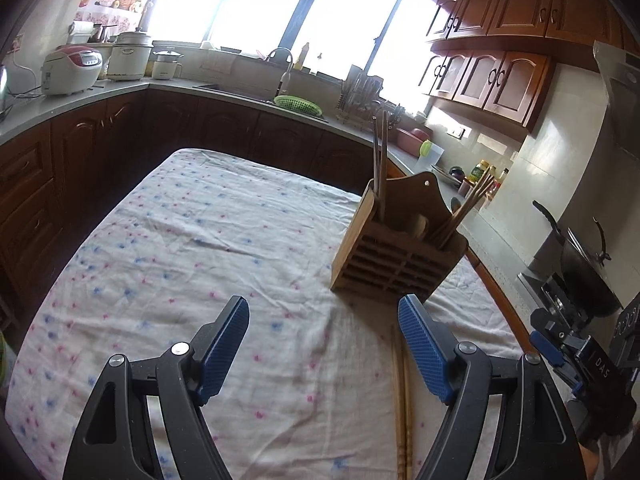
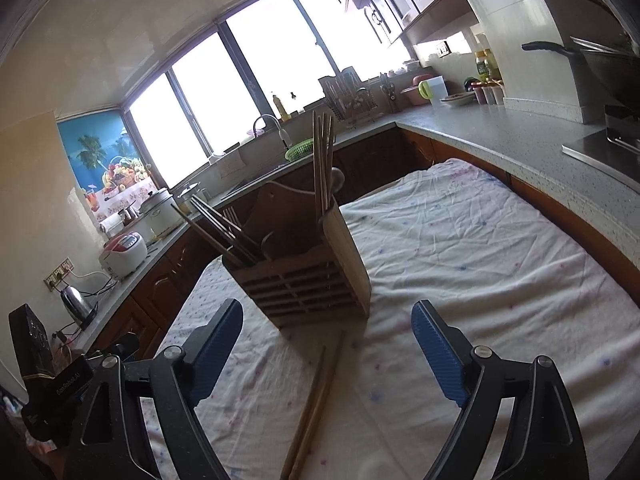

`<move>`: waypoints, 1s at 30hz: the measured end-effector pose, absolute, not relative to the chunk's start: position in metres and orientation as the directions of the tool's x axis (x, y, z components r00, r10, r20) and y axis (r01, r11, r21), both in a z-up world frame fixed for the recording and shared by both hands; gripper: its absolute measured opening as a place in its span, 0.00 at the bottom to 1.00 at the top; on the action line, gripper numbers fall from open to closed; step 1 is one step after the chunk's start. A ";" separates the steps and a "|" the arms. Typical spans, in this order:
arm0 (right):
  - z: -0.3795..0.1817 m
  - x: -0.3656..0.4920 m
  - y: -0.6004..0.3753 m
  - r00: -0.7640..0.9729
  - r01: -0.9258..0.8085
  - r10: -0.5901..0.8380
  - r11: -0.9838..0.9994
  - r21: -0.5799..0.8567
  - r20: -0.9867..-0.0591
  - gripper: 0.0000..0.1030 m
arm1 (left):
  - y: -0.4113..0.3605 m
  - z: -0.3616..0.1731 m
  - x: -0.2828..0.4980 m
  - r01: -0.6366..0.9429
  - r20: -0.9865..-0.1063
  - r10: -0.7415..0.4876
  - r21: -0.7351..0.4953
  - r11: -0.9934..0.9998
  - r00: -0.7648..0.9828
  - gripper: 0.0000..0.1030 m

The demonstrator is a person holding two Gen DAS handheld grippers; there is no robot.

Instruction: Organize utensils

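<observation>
Cloth-covered table (image 1: 192, 216), wooden holder (image 1: 396, 264), loose chopsticks (image 1: 402, 400)

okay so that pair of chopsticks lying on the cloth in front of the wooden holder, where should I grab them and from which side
Grip the chopsticks at mid-length, coming from above with the open right gripper, a finger on either side. They lie flat and side by side on the tablecloth, nearly in line with the gripper, so one pinch across them should catch both. Their far tips point at the wooden utensil holder, leaving less room there.

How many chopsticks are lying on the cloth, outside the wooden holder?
2: a pair of chopsticks lies side by side on the cloth, just before the wooden holder. Their near ends are out of frame.
</observation>
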State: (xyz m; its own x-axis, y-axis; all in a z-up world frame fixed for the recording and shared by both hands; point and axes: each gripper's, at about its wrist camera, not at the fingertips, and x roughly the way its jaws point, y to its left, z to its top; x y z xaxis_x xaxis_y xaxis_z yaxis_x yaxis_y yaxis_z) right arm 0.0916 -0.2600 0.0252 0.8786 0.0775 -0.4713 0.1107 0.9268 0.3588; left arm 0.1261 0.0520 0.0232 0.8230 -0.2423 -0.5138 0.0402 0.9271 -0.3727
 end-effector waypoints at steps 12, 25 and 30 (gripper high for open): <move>0.039 0.027 -0.238 0.909 0.073 0.052 0.957 0.282 -0.413 0.86 | 0.051 0.042 0.046 0.063 -0.447 -0.208 -0.318 0.946 0.870 0.77; 0.031 -0.049 -0.197 0.975 0.076 -0.070 0.997 0.023 -0.211 1.00 | 0.043 0.020 -0.049 0.000 -0.334 -0.056 -0.165 0.986 0.941 0.99; 0.018 -0.056 -0.197 0.971 0.071 -0.059 0.997 0.041 -0.232 1.00 | 0.042 0.012 -0.062 -0.023 -0.346 -0.029 -0.146 0.989 0.938 0.99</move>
State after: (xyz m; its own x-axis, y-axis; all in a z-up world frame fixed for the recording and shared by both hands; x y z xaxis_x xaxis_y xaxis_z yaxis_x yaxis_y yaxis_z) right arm -0.0555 -0.1966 0.0179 0.9708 -0.0594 -0.2323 0.0708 0.9967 0.0408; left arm -0.0618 0.0418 0.0120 0.9379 -0.0295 -0.3456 -0.0226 0.9891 -0.1458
